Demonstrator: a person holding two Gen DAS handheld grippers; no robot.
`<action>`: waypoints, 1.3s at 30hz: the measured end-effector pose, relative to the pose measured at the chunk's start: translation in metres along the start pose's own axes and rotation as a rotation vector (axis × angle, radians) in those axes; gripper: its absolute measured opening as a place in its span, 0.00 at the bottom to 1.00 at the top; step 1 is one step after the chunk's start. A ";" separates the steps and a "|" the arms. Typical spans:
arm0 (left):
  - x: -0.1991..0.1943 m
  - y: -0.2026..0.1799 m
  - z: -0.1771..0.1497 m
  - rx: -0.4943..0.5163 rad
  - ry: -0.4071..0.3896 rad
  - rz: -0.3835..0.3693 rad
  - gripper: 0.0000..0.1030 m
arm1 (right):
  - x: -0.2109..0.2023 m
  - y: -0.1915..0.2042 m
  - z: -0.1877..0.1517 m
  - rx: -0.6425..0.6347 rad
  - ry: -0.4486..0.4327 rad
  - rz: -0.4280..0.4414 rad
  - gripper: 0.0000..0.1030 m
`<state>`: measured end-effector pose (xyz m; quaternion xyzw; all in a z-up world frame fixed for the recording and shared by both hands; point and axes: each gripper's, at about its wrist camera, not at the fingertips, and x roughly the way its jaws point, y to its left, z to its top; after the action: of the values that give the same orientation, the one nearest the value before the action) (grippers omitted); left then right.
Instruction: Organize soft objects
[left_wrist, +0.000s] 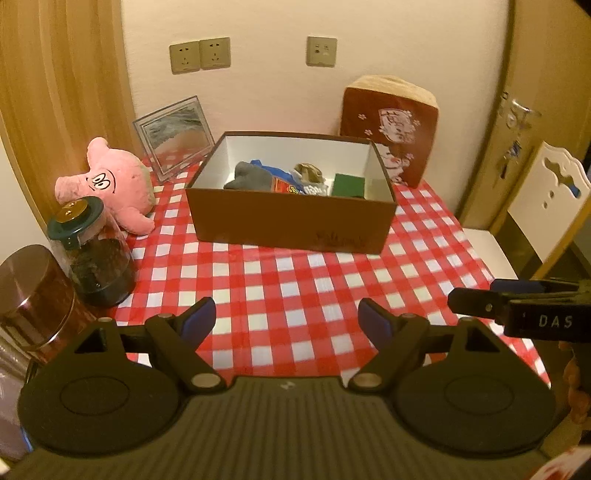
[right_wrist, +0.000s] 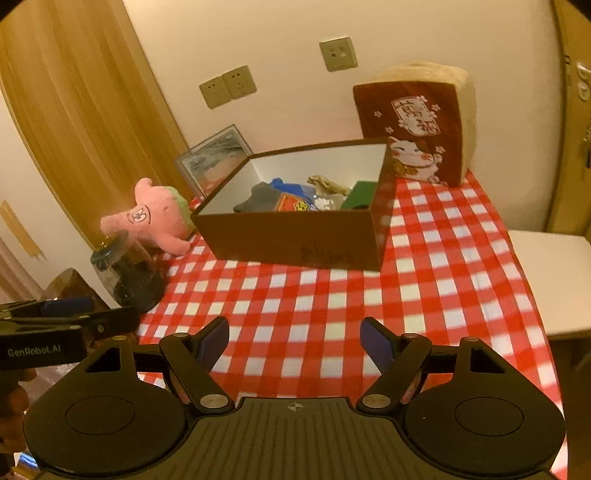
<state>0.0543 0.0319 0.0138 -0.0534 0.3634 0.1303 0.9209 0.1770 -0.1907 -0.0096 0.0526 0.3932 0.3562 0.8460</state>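
A home, by the look of it: a red-checked cloth (left_wrist: 295, 295) covers the worktop mid-frame, wall sockets (left_wrist: 200, 54) sit at upper centre, a wooden door (left_wrist: 532, 122) with handle stands at right, beside a white carved chair (left_wrist: 546, 192), and a framed picture (left_wrist: 173, 137) leans on the wall.

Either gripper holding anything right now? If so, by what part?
Nothing held. Left gripper and right gripper both open, empty, over the checked tablecloth.
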 end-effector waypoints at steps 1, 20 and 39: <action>-0.002 0.001 -0.003 0.003 0.003 -0.009 0.80 | -0.002 0.003 -0.004 0.000 0.006 -0.005 0.75; -0.044 0.017 -0.062 0.025 0.058 -0.059 0.80 | -0.035 0.058 -0.065 -0.003 0.081 -0.067 0.75; -0.055 0.029 -0.079 0.003 0.068 -0.052 0.80 | -0.040 0.078 -0.079 -0.047 0.099 -0.078 0.75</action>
<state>-0.0444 0.0339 -0.0068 -0.0656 0.3932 0.1038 0.9112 0.0602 -0.1741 -0.0100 -0.0004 0.4276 0.3345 0.8398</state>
